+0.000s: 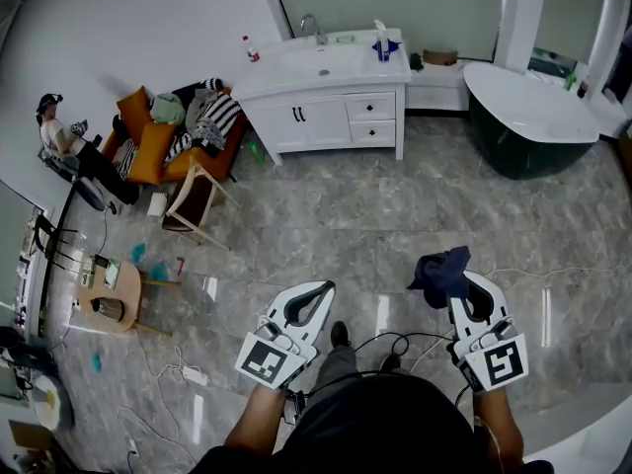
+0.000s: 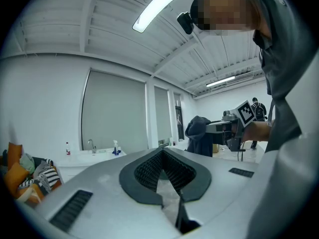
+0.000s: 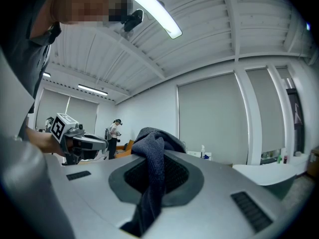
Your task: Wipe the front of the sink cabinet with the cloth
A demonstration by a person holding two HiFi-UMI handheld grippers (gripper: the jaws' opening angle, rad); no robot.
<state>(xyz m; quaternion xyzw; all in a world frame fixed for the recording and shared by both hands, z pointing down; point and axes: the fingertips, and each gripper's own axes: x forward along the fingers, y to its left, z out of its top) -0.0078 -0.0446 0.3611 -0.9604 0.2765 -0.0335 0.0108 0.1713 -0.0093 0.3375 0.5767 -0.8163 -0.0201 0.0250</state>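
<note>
Right gripper [image 1: 470, 286]: fingers closed on the cloth [image 1: 440, 273], a dark blue bunch that stands up past the tips and trails down between them. Left gripper [image 1: 314, 296]: fingers closed together, nothing in them. Both are held low in front of the person and point toward the cabinet [image 1: 331, 118], which stands well apart across the tiled floor [image 1: 395, 215], against the far wall.

Step in hand, as judged: the approach, with no wiping begun. To do it well:
- Walk in, minding the cables [image 1: 400, 335] near the feet.
- Get low so the cloth meets the front flat.
- Press the loose bunch onto the panels, not the hard tips.
- Use overlapping strokes from top to bottom, working round the handles.

Count: one cloth, two grippers, one cabinet. Its front shows two dark door handles [image 1: 298, 115] and two drawers [image 1: 372, 107]. One tub [image 1: 533, 117] sits to its right.
</note>
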